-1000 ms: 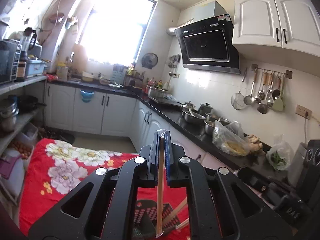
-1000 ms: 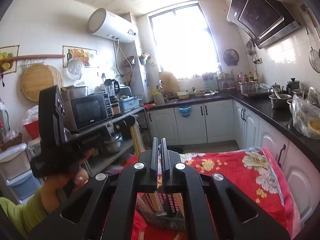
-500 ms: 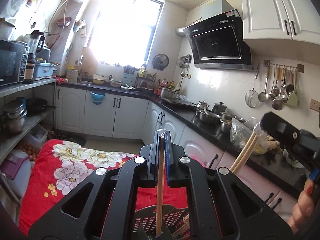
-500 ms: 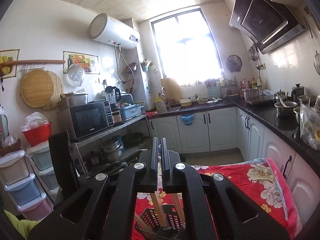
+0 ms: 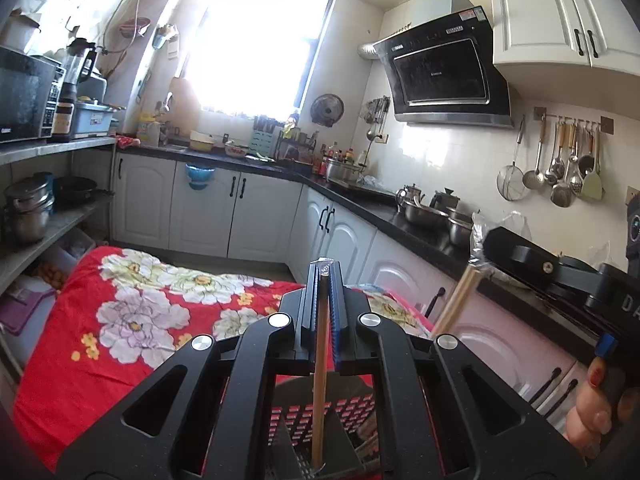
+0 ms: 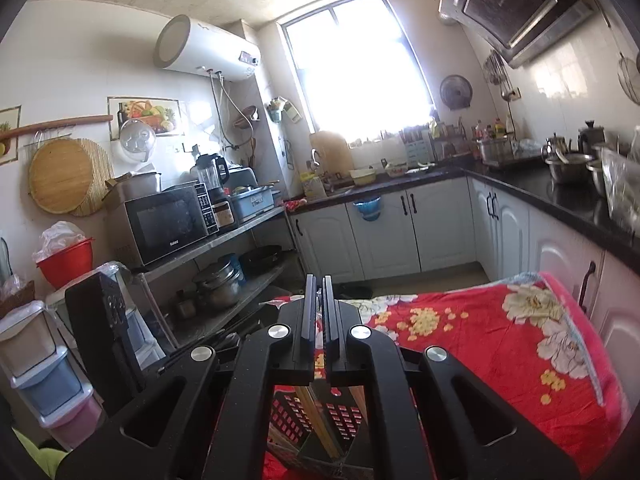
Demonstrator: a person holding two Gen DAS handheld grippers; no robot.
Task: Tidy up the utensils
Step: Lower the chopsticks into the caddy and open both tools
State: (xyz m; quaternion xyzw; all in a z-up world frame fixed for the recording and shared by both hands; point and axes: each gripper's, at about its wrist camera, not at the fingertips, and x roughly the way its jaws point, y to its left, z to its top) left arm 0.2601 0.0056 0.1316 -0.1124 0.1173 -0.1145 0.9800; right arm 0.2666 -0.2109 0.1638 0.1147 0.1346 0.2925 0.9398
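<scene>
My left gripper (image 5: 325,266) is shut on a single wooden chopstick (image 5: 319,380). It hangs straight down, its lower end inside a black perforated utensil basket (image 5: 352,412). To the right, my right gripper (image 5: 480,258), held by a hand (image 5: 592,412), is shut on a pair of chopsticks (image 5: 460,300) that slant down toward the basket. In the right wrist view the right gripper (image 6: 316,280) has its jaws together. The chopsticks (image 6: 316,420) show beneath it, reaching into the basket (image 6: 288,416). The left gripper's housing (image 6: 100,320) stands at the left.
The basket sits on a table under a red floral cloth (image 5: 140,312). A black countertop (image 5: 400,216) with metal pots over white cabinets runs along the right. An open shelf (image 6: 240,236) with a microwave and pans stands at the left.
Both grippers have sunk toward the basket, which now looms larger. The right gripper with its chopsticks has swung in closer beside the left one. Both grips stay the same.
</scene>
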